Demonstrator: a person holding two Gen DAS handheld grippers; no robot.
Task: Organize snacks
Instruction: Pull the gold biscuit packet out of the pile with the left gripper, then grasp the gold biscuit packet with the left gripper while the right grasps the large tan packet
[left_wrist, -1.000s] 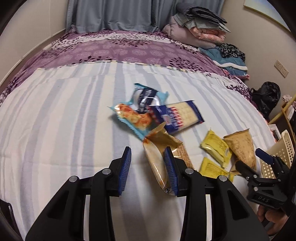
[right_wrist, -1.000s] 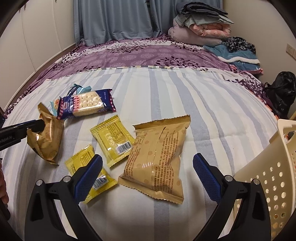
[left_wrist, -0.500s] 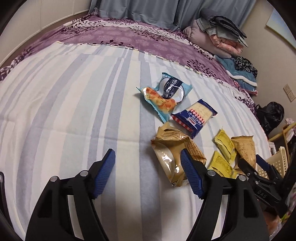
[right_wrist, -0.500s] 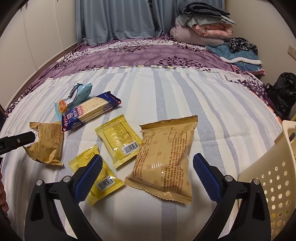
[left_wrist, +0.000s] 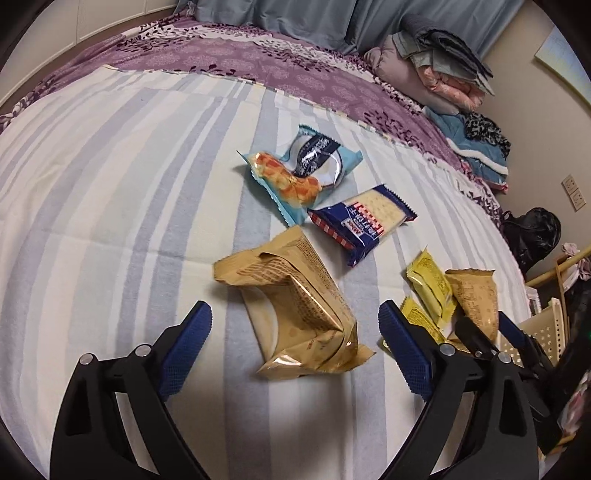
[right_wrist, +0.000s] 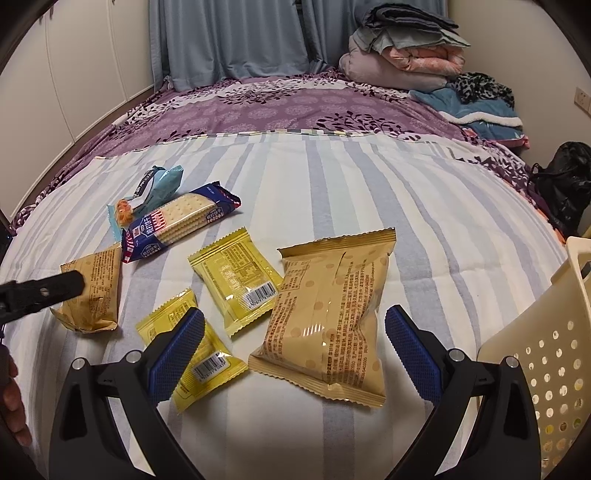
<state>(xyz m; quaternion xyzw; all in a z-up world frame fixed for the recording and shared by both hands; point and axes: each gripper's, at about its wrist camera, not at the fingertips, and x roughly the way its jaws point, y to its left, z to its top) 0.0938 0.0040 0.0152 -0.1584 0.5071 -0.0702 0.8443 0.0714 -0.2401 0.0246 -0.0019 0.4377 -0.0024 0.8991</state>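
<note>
Released, the crumpled gold packet (left_wrist: 299, 306) lies free; my left gripper (left_wrist: 293, 347) has just spread wide, right gripper (right_wrist: 293, 354) gapes empty. Probably light, slippery film: I'd pinch 1 crimped seam.

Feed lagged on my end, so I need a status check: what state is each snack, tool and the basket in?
left tool: jaws just opened, empty.
crumpled tan bag: released, lying on bed between the jaws.
right tool: open, empty.
large tan bag: flat, sealed, untouched.
two yellow packets: flat on bed.
blue cracker pack: lying sealed.
basket: at bed's edge, contents unclear.
</note>
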